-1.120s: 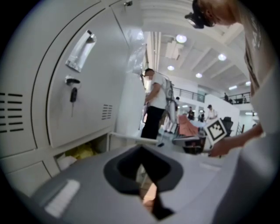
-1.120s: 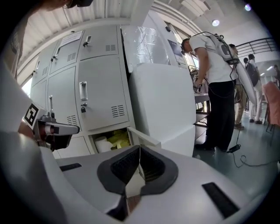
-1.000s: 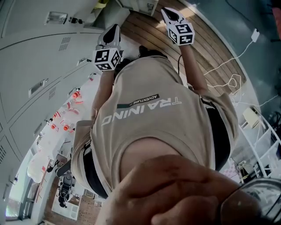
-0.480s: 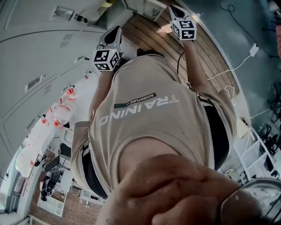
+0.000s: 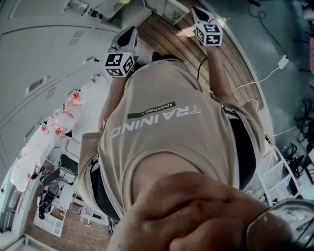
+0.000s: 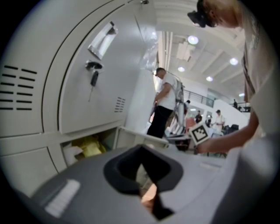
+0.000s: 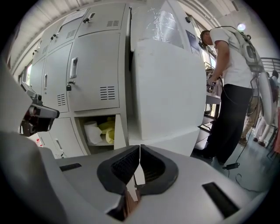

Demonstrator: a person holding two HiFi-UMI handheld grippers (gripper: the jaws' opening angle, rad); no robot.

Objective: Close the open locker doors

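A bank of grey lockers fills the left of the head view. My left gripper is held out close beside it, and my right gripper is further right over the wooden floor. In the left gripper view my left gripper is shut and empty, below a closed door with a key. An open lower compartment holds yellow things, and its door stands out. My right gripper is shut and empty, facing that open compartment and its door.
A tall white block stands right of the lockers, close in front of the right gripper. A person works at a table beyond it. White cables lie on the floor at the right. My torso fills the middle of the head view.
The right gripper has moved a little up and to the right in the head view. The lockers have drifted left and up. The left gripper has hardly moved.
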